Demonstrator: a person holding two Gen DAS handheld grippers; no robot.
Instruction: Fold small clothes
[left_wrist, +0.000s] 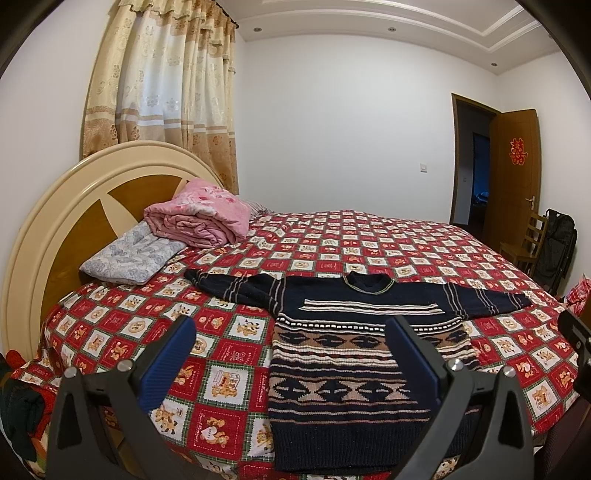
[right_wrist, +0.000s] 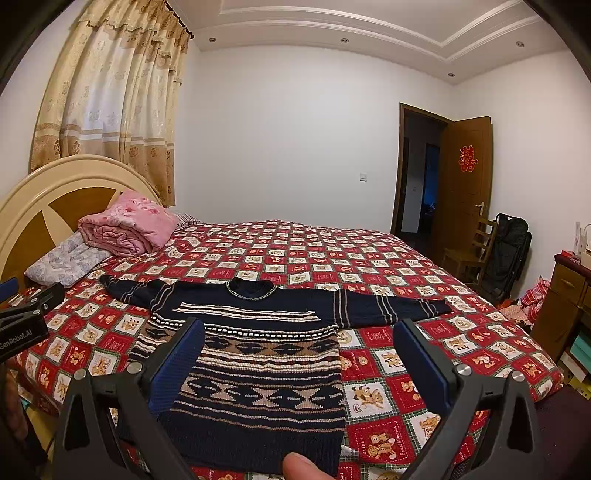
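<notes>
A bedroom with white walls holds a wide bed (left_wrist: 369, 236) covered by a red checked bedspread with bear pictures. At the headboard (left_wrist: 48, 221) end lie a folded pink quilt (left_wrist: 199, 214) and a grey-white pillow (left_wrist: 133, 258). The dark patterned sweater (left_wrist: 354, 369) lies flat on the bed at its near edge, hem toward the cameras, collar toward the far side, both sleeves spread out to the sides. The left claw (left_wrist: 291, 362) is opened wide and hovers above the near edge, empty, its blue pads on both sides of the sweater's left part. The right claw (right_wrist: 299, 365) is also wide and empty, over the sweater's right part. A fingertip (right_wrist: 303, 467) shows at the bottom of the right view. An open brown door (right_wrist: 465, 177) stands beyond the bed.
</notes>
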